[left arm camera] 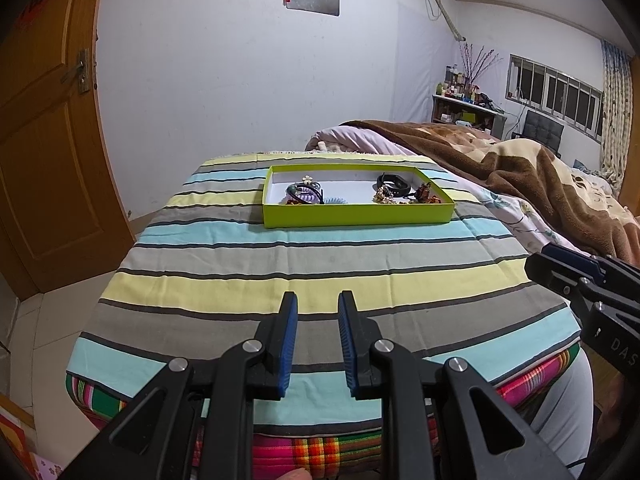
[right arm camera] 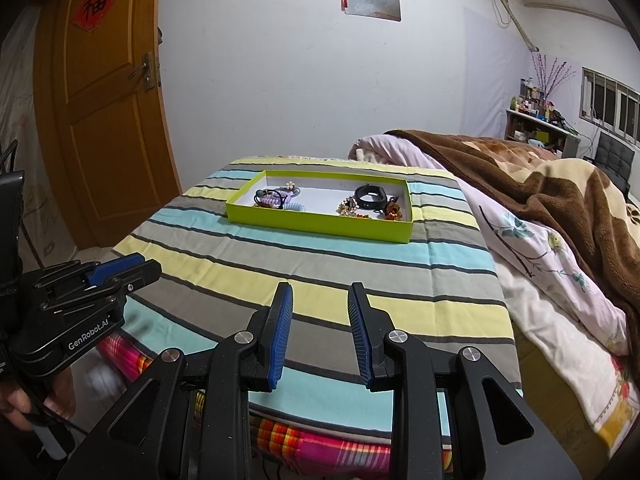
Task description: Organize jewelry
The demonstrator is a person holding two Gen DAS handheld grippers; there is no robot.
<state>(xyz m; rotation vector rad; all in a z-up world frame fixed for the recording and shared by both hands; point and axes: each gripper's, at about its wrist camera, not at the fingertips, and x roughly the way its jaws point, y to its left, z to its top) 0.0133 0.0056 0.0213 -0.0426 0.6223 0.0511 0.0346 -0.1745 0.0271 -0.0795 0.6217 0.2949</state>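
Left tongs held low over the near edge of the striped cloth, blue pads parted with a clear gap, nothing between them. Right tongs likewise raised above the near stripes, pads spread a little wider, gripping nothing. Both well apart from the green box, sitting toward the far end of the cloth-covered tabletop. Inside the box, white floor, two clusters: at the left, hair ties, lilac and pale blue coils tangled with a black band and a small cream flower; at the right, a black wristband lying flat, a gold-toned trinket just beside it toward the middle, an orange-brown ornament near the right wall. Finer detail of the small pieces too tiny to tell. Right of the tabletop, a bed with a brown blanket over a floral quilt. Wooden door at the left, bearing a red paper diamond. Plaid fabric showing beneath the cloth's near edge.
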